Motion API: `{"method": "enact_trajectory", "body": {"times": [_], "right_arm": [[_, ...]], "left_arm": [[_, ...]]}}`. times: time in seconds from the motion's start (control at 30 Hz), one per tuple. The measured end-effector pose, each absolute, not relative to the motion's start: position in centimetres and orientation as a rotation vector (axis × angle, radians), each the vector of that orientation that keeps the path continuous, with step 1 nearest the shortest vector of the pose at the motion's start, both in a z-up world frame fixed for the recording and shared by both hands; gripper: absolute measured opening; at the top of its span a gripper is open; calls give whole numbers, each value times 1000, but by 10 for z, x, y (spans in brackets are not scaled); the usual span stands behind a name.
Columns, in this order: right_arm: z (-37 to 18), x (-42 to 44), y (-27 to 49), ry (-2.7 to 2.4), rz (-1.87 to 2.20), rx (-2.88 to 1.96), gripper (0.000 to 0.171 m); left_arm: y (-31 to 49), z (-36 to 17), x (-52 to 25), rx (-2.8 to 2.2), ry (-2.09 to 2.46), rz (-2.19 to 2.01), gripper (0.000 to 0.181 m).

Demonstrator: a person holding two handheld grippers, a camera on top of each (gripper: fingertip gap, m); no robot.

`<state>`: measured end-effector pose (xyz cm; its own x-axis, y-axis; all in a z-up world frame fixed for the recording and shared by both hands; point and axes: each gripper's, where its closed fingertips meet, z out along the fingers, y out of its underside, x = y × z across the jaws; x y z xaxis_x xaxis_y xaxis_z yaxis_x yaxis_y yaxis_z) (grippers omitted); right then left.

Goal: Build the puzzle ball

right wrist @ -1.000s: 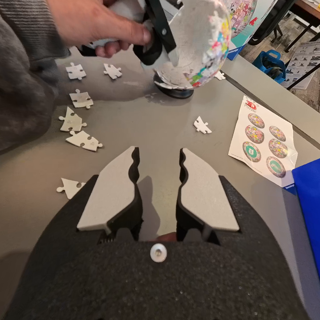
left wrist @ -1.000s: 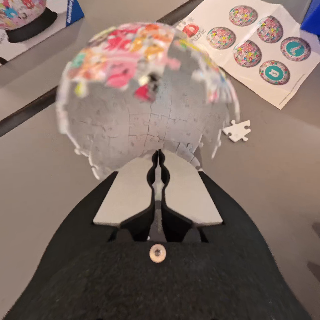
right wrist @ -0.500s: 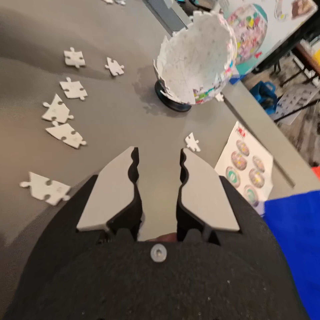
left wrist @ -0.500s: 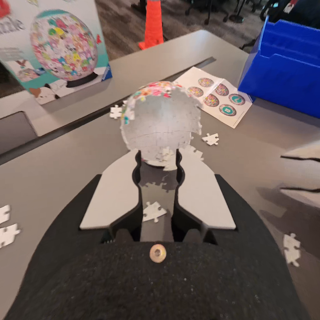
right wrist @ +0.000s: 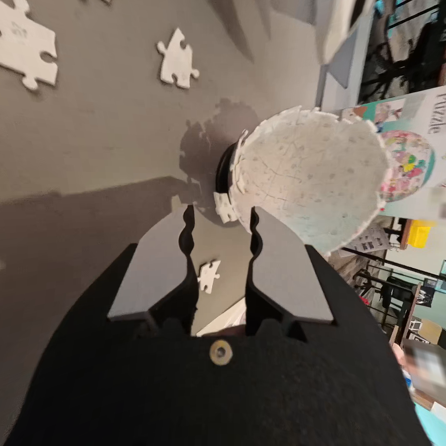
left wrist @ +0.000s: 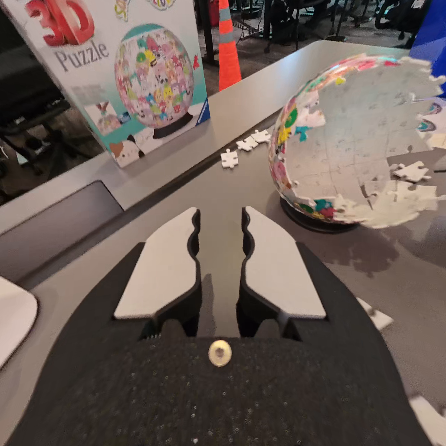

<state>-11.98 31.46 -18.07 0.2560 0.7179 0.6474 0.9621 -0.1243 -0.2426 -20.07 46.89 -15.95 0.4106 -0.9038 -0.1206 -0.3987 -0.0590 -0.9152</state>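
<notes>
The half-built puzzle ball [left wrist: 350,144] sits on its black round stand [left wrist: 313,223] on the grey table, its white hollow inside facing me and colourful pieces on its outer shell. My left gripper [left wrist: 220,212] is open and empty, to the left of the ball and apart from it. In the right wrist view, which is rolled sideways, the ball [right wrist: 306,178] lies just beyond my right gripper [right wrist: 220,210], which is open and empty; its right fingertip is at the ball's lower rim. Loose white pieces [right wrist: 178,62] lie on the table.
The puzzle box [left wrist: 115,79] stands upright at the back left behind a table seam. Loose pieces [left wrist: 246,147] lie between box and ball, and one more piece [right wrist: 208,275] under my right gripper. An orange cone [left wrist: 228,58] stands beyond the table. A white object [left wrist: 12,323] lies at left.
My left gripper has let go of the ball, opened, and drawn back to the left. My right gripper has moved in close to the ball and rolled sideways.
</notes>
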Motion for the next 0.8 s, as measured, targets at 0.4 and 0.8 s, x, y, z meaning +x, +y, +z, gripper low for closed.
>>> {"method": "enact_trajectory", "body": {"times": [0.4, 0.8], "right_arm": [[-198, -107, 317, -1802, -570, -2060, 63], [-205, -111, 318, -2055, -498, -2291, 79]], "left_arm": [[478, -181, -185, -1782, 1243, -821, 35], [466, -194, -187, -1774, 1343, -684, 35]]}}
